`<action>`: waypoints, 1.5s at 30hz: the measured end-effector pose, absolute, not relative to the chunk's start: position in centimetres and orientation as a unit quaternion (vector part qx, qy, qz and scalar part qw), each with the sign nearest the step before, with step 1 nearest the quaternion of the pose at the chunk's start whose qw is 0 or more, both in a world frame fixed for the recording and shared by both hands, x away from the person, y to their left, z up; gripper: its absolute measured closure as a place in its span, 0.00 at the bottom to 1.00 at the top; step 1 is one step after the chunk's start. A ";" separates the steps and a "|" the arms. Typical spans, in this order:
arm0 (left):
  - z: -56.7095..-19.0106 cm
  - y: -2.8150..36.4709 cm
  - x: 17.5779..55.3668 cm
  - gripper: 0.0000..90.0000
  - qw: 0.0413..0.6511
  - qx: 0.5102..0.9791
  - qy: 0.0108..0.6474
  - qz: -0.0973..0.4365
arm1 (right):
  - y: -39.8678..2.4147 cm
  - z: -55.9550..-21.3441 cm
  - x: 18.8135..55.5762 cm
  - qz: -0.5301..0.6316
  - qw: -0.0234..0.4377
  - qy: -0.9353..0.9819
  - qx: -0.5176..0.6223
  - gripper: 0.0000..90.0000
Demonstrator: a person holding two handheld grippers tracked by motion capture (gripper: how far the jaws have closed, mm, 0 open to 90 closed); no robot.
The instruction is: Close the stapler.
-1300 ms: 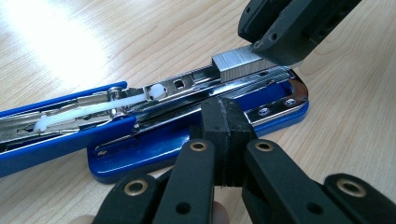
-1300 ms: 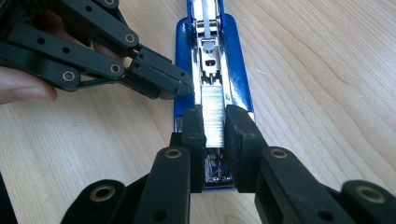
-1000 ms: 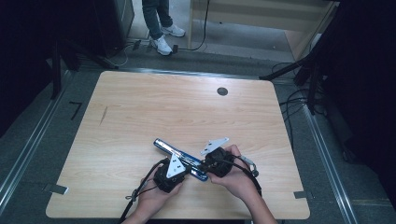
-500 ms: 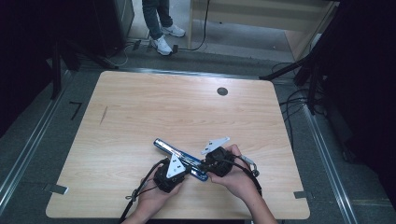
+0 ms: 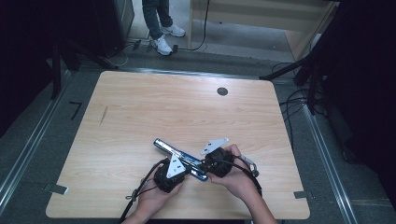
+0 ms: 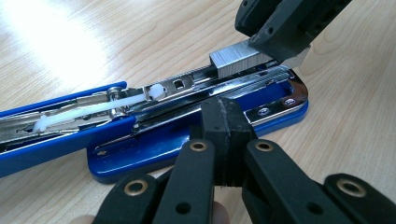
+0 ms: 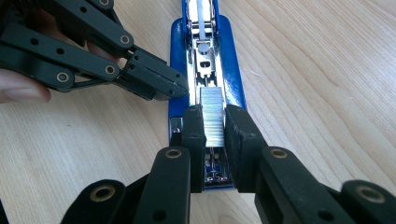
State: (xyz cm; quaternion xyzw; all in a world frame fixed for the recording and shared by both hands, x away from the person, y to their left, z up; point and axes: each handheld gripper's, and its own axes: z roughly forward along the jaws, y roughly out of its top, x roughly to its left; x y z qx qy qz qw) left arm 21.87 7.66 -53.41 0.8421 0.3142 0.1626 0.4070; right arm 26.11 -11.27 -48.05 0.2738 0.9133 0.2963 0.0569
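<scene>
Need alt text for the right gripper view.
The right gripper holds a strip of staples over the open blue stapler on a wooden table. The left gripper, jaws shut, touches the stapler's side.

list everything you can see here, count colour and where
stapler: 1, blue with metal channel, opened flat, near edge of table
staple strip: 1, silver, over the stapler's channel, between the right gripper's pads
table: 1, light wood, centre
round hole cover: 1, dark, far right of tabletop
person's legs and white shoes: 1 pair, on the floor beyond the table
left gripper: 1, black, shut, tips against the stapler base
right gripper: 1, black, shut on the staple strip
</scene>
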 end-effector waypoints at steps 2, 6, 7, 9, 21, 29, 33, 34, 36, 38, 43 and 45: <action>-53.4 7.7 21.9 1.00 0.407 0.842 0.314 0.163 | -11.2 -48.1 26.1 0.293 0.059 0.914 0.274 0.88; -53.4 7.7 21.9 1.00 0.407 0.842 0.314 0.162 | -11.2 -48.2 26.0 0.289 0.062 0.916 0.270 0.88; -53.4 7.7 21.9 1.00 0.407 0.842 0.314 0.163 | -11.2 -48.1 26.0 0.288 0.062 0.916 0.270 0.88; -53.4 7.7 21.9 1.00 0.407 0.842 0.314 0.162 | -11.1 -48.1 26.0 0.289 0.064 0.916 0.270 0.88; -53.4 7.7 21.9 1.00 0.407 0.842 0.314 0.162 | -11.0 -48.1 25.9 0.289 0.063 0.918 0.264 0.88; -53.4 7.7 21.9 1.00 0.407 0.842 0.314 0.162 | -11.0 -48.2 25.9 0.289 0.063 0.917 0.266 0.88; -53.4 7.6 21.9 1.00 0.407 0.842 0.314 0.162 | -11.0 -48.3 26.0 0.286 0.063 0.919 0.266 0.88; -53.4 7.6 21.9 1.00 0.407 0.842 0.314 0.162 | -11.0 -48.3 26.0 0.286 0.062 0.918 0.266 0.88; -53.4 7.7 21.9 1.00 0.407 0.842 0.314 0.162 | -10.9 -48.3 26.0 0.286 0.062 0.918 0.267 0.88; -53.4 7.7 21.9 1.00 0.406 0.843 0.313 0.162 | -10.9 -48.3 26.0 0.285 0.063 0.919 0.264 0.88; -53.4 7.6 21.8 1.00 0.407 0.843 0.313 0.163 | -10.9 -48.4 26.1 0.286 0.061 0.919 0.264 0.88; -53.4 7.6 21.8 1.00 0.407 0.843 0.313 0.163 | -10.9 -48.4 26.2 0.288 0.062 0.919 0.264 0.88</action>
